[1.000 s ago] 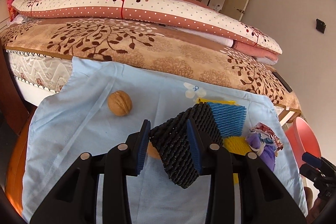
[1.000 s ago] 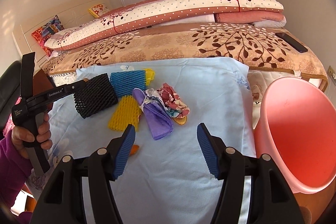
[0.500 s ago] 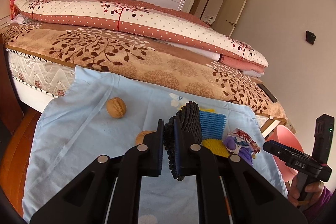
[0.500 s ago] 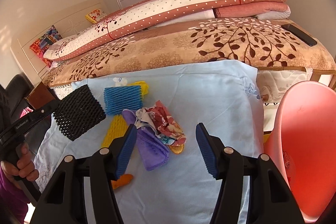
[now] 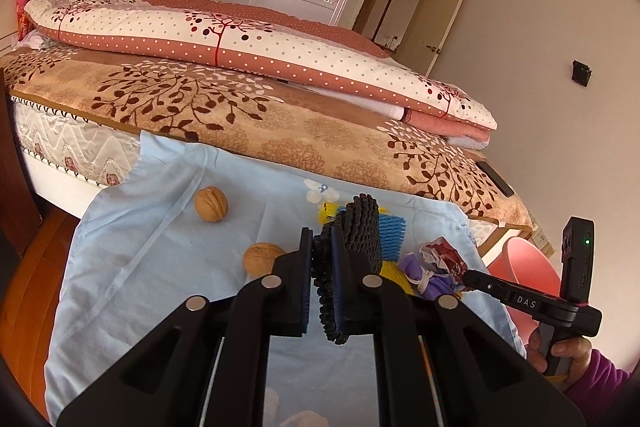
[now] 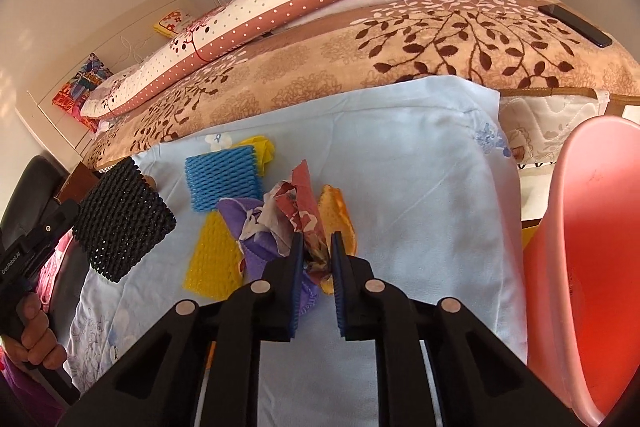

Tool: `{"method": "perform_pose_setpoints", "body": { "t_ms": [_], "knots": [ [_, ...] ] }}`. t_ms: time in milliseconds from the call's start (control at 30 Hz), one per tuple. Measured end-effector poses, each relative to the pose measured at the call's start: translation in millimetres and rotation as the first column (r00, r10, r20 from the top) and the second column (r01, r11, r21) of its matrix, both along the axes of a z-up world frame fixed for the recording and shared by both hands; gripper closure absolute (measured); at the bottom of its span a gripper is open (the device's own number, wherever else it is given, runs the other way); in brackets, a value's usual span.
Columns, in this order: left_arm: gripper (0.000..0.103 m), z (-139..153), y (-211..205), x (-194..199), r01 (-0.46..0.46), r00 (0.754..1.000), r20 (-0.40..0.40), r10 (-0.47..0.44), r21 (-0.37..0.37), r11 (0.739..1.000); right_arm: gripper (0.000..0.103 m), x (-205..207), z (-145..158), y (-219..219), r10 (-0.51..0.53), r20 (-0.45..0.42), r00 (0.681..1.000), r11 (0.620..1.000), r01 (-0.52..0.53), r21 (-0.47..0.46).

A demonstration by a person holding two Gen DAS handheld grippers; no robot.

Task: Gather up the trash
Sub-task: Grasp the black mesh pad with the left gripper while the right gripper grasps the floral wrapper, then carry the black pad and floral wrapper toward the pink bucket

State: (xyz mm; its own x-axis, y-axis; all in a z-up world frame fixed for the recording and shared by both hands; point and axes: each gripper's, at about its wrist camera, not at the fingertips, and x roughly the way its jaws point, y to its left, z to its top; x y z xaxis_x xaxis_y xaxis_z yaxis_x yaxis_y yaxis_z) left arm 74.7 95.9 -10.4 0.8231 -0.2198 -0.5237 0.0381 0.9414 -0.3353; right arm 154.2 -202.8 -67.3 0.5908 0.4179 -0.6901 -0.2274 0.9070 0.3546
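L gripper (image 5: 320,267) clamped on black foam net (image 6: 120,223), lifted off blue cloth (image 6: 420,163). R gripper (image 6: 316,259) jaws narrow, pinching crumpled wrapper (image 6: 300,211) — grab step. Next: carry both to pink bin (image 6: 580,267), R side.

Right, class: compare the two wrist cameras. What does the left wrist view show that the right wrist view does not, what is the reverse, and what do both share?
Only the left wrist view shows two walnuts on the blue cloth and a black wall switch.

Only the right wrist view shows the orange peel and the inside of the pink bin.

Both show the bed, the blue foam net, and the black foam net clamped in the left gripper. The right gripper has its jaws pinched on the crumpled wrapper.
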Motion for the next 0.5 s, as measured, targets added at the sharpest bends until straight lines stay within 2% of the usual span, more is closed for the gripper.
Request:
{"method": "perform_pose_setpoints", "body": {
  "t_ms": [233, 500],
  "knots": [
    [0.095, 16.5, -22.4, -6.0, 0.046, 0.998, 0.032, -0.046, -0.003, 0.999, 0.091, -31.7, 30.8, -19.9, -0.055, 0.089, 0.995, 0.998, 0.056, -0.009],
    [0.094, 29.8, -71.5, -7.2, 0.152, 0.987, 0.056, -0.152, 0.005, 0.988, 0.091, -63.1, 48.5, -56.4, -0.151, 0.135, 0.979, 0.988, 0.156, -0.022]
  ]
}}
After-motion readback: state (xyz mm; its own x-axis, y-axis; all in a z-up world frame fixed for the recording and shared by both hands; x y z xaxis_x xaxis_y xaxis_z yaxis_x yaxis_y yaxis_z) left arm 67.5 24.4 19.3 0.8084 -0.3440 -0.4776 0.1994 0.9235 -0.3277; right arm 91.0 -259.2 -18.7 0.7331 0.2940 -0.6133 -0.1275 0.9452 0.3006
